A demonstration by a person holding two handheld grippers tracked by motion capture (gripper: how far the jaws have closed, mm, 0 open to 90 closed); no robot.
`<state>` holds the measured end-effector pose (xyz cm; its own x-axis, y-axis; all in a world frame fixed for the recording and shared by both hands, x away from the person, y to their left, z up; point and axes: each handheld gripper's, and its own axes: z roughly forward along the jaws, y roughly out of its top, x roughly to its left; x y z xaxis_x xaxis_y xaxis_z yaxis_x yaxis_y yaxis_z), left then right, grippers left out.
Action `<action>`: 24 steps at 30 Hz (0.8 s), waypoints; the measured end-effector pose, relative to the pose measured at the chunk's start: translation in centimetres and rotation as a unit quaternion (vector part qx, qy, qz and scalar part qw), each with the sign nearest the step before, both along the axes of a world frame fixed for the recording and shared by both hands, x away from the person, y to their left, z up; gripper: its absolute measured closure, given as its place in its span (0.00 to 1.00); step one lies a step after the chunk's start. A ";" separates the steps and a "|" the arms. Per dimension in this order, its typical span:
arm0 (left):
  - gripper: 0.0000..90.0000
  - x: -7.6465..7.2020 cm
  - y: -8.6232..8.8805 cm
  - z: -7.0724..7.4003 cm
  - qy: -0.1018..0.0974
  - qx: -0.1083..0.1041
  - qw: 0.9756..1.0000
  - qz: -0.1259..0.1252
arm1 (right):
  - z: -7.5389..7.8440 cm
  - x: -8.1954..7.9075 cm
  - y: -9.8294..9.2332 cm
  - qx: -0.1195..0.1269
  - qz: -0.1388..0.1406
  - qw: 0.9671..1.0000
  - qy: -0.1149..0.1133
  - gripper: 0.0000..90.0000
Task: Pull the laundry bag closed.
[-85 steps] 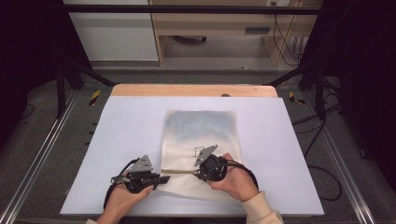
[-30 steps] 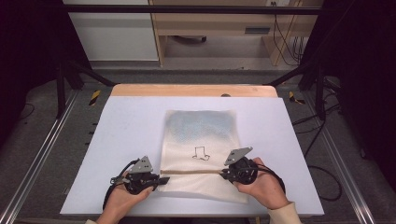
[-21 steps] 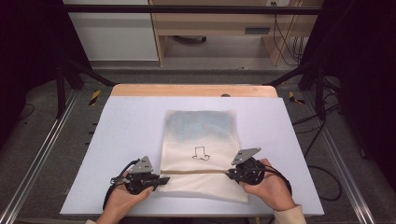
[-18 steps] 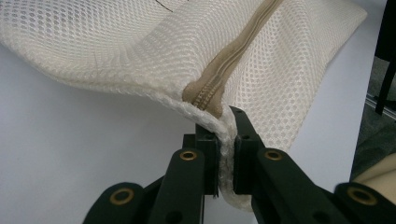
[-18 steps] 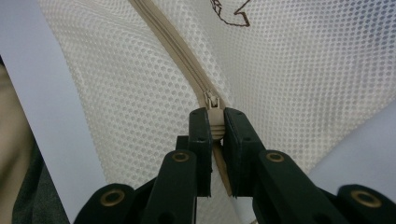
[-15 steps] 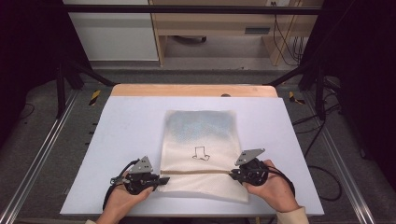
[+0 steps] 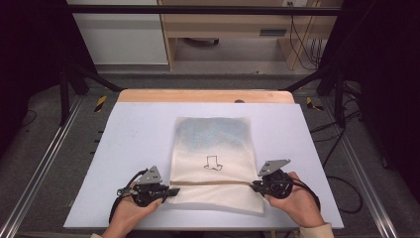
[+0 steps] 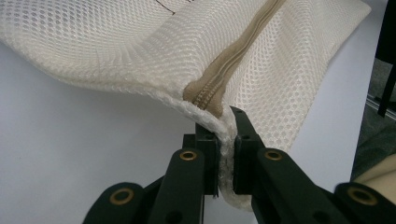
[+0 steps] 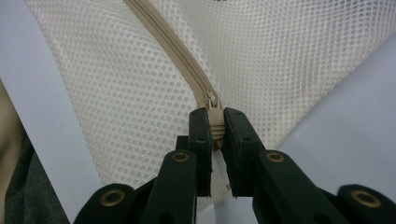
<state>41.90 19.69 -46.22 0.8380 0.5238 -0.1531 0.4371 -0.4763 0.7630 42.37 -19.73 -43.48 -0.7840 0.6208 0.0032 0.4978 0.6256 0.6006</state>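
Observation:
A cream mesh bag (image 7: 213, 148) lies flat on the white table (image 7: 129, 134), with a small black drawing on it and a tan zipper (image 7: 213, 182) running across its near part. My left gripper (image 7: 171, 191) is shut on the bag's left edge (image 8: 224, 135) at the zipper's end. At the bag's right edge, my right gripper (image 7: 253, 186) is shut on the tan zipper pull (image 9: 215, 123). The zipper (image 9: 177, 60) looks closed along its whole length. Bluish contents show through the far half of the bag.
A wooden strip (image 7: 205, 95) runs along the table's far edge. Metal frame rails (image 7: 44, 163) flank the table on both sides, and cables (image 7: 341, 183) lie on the floor at the right. Bare table surface surrounds the bag.
My right gripper has slid rightward along the zipper from the bag's middle to its right edge, drawing the pull with it. The left gripper has held still on the left edge.

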 end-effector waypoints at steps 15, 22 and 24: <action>0.94 -0.1 0.2 0.1 -0.002 0.002 1.000 0.001 | -0.7 -0.2 -1.2 0.002 -0.014 1.000 0.012 0.91; 0.93 -0.2 0.1 0.1 -0.005 0.006 1.000 0.001 | -1.0 -0.4 -1.7 0.003 -0.015 1.000 0.017 0.91; 0.93 -0.2 0.2 0.1 -0.005 0.007 1.000 0.001 | -1.1 -0.4 -1.9 0.002 -0.017 1.000 0.020 0.91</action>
<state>41.68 19.85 -46.07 0.8379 0.5280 -0.1381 0.4310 -0.4850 0.7610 41.99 -21.61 -44.56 -0.7612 0.6475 0.0374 0.5433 0.6051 0.5820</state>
